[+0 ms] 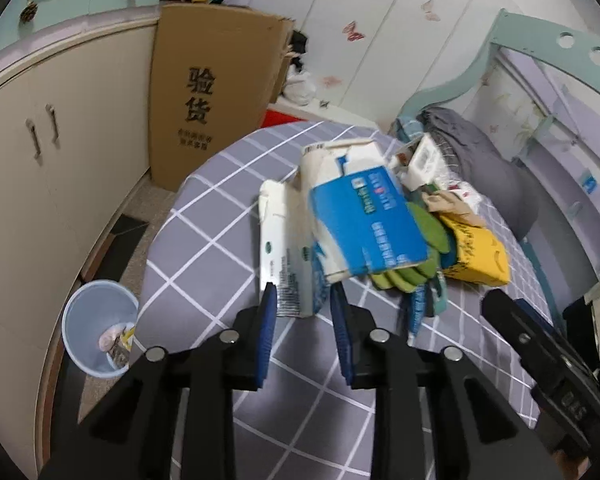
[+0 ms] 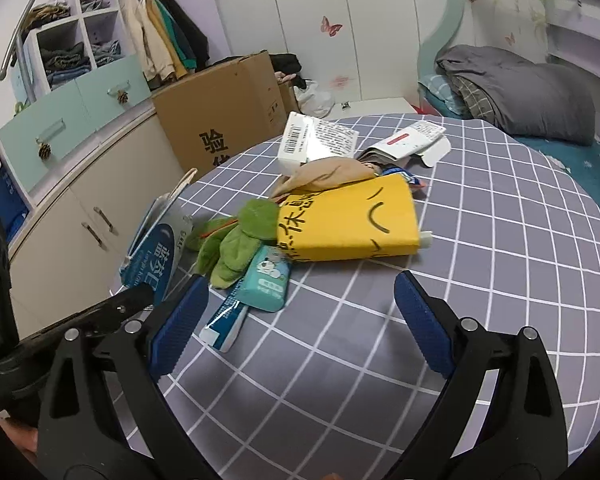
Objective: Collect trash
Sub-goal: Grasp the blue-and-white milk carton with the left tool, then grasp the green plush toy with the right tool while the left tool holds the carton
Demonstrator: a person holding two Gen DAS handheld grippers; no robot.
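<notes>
My left gripper is shut on the lower end of a crumpled blue-and-white carton and holds it above the grey checked table; the carton also shows at the left of the right wrist view. My right gripper is open and empty, just in front of a yellow and green plush toy. A teal tissue pack and a blue tube lie by its left finger. White boxes and a white card sleeve lie behind the toy.
A light blue bin with some scraps stands on the floor left of the table. A large cardboard box leans on the cream cabinets. Grey bedding lies beyond the table.
</notes>
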